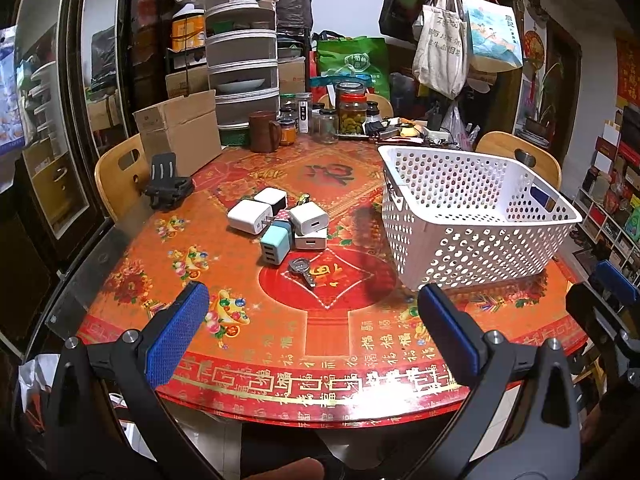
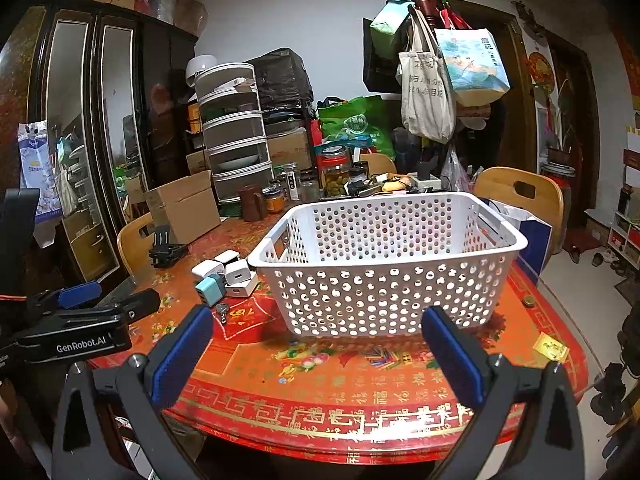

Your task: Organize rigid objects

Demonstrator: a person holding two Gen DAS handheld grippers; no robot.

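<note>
Two handheld claws hover over the near edge of a round worktop covered in a red-and-gold festive cloth, both with blue-padded fingers spread wide and nothing between them. Ahead of the left claw, toward the middle of the worktop and well apart from its fingertips, sits a tight cluster of USB wall chargers — four white cubes and one pale blue multi-port block — touching or leaning on one another. A small bunch of keys lies just on the near side of the cluster, between the chargers and the left claw. To the right of the chargers stands a white perforated plastic basket, upright; a dark blue item shows inside its far corner, too hidden to identify. The right claw faces the basket's long near wall squarely, the wall framed between its open fingers but not touched; the chargers lie off to its left, just beside the basket's left end. At the worktop's far edge stand jars, a brown mug and a cardboard box, with wooden chairs around it.
</note>
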